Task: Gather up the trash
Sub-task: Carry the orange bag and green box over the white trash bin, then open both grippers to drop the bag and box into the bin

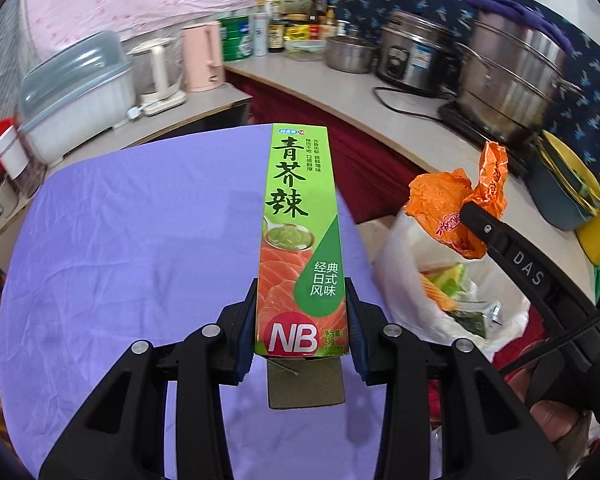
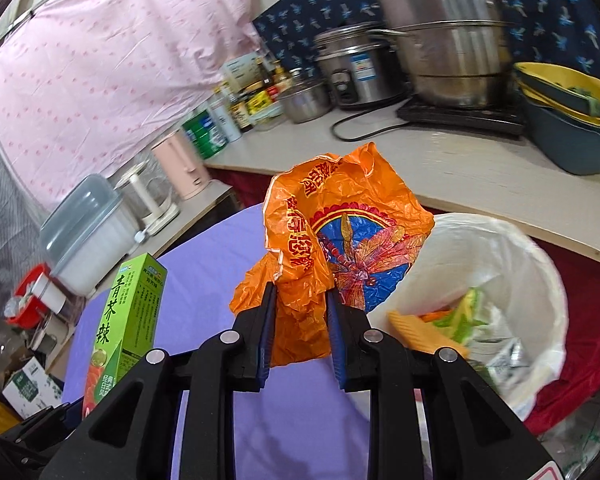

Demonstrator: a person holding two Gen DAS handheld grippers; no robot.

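My left gripper (image 1: 302,280) is shut on a long green wasabi box (image 1: 298,216) with salmon artwork, held lengthwise above the purple tablecloth (image 1: 140,240). The box also shows in the right wrist view (image 2: 128,308). My right gripper (image 2: 300,292) is shut on a crumpled orange plastic wrapper (image 2: 332,232) with a dragonfly print, held above the table's edge next to the bin. The wrapper also shows in the left wrist view (image 1: 452,204). A white-lined trash bin (image 2: 532,264) stands to the right of the table and holds vegetable scraps and wrappers; it also shows in the left wrist view (image 1: 396,272).
A counter (image 2: 460,168) runs behind with steel pots (image 2: 452,40), a rice cooker (image 2: 352,68), bottles, a pink kettle (image 1: 202,56), a covered dish rack (image 1: 76,92) and stacked yellow and blue basins (image 2: 568,120). A red cloth (image 2: 592,304) hangs below the counter.
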